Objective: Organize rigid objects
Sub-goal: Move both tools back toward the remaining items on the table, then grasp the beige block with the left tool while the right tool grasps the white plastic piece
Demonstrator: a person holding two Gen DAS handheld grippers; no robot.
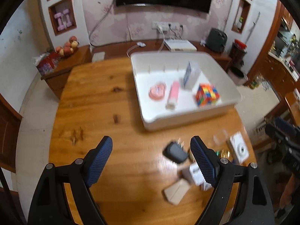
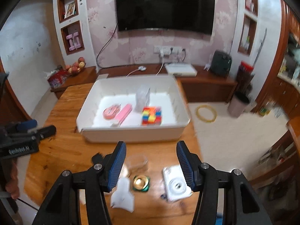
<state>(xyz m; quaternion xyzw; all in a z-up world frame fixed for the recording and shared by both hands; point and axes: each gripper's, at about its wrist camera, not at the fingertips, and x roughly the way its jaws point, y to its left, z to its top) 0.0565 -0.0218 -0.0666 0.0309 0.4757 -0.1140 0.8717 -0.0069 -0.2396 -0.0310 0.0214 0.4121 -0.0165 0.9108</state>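
Four things already lay in the white bin [image 2: 131,136] on the table [image 1: 105,97]: a puzzle cube [image 2: 151,115], a pink tube, a round pink case and a clear box. Nearer than the bin, a white camera [image 2: 175,184] waited. Both left tongs [image 1: 151,157] and right tongs [image 2: 151,161] stood open, holding nothing. The camera looked stiff, smooth and breakable; pinching its flat sides seemed safest.
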